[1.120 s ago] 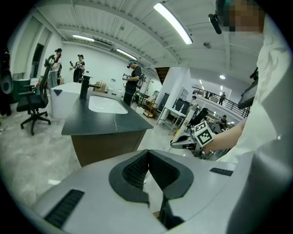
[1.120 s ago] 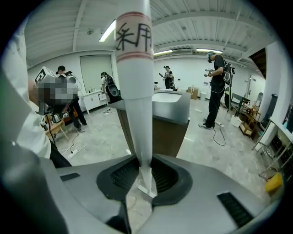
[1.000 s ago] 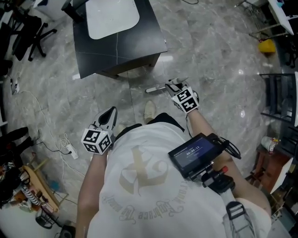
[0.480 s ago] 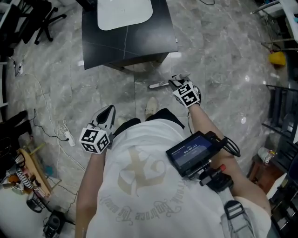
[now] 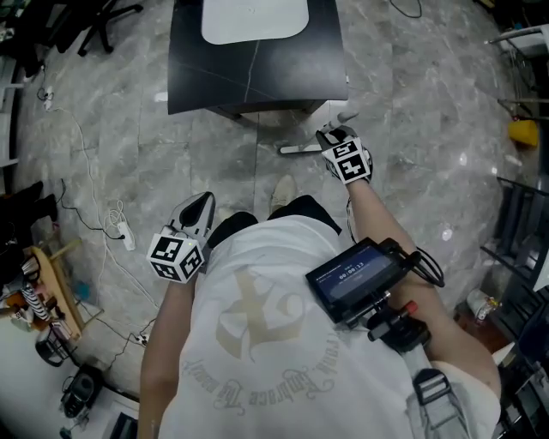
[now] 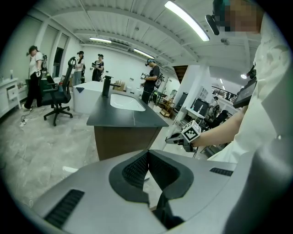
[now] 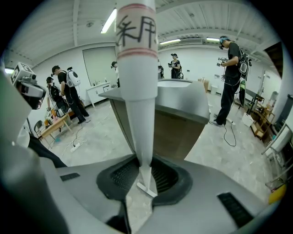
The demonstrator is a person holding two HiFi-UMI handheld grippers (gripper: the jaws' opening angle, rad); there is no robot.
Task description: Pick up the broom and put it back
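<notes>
Right now your right gripper [image 7: 145, 170] pinches the broom [image 7: 138, 91] by its smooth, round white shaft, the ribbed black pads pressing on it from both sides. In the right gripper view the shaft tapers toward the jaws and ends in a small flat white tab. Farther up it carries two red bands with black handwritten marks between them. From the head view the pale stick pokes out to the left of that gripper, just in front of the near edge of the matte black table [image 5: 257, 73] and above the glossy grey marbled floor [image 5: 420, 103]. A rounded white basin [image 5: 254, 17] sits in the tabletop. Your left gripper [image 6: 147, 160] has its textured pads pressed together with nothing between them, and it is well apart from the broom.
</notes>
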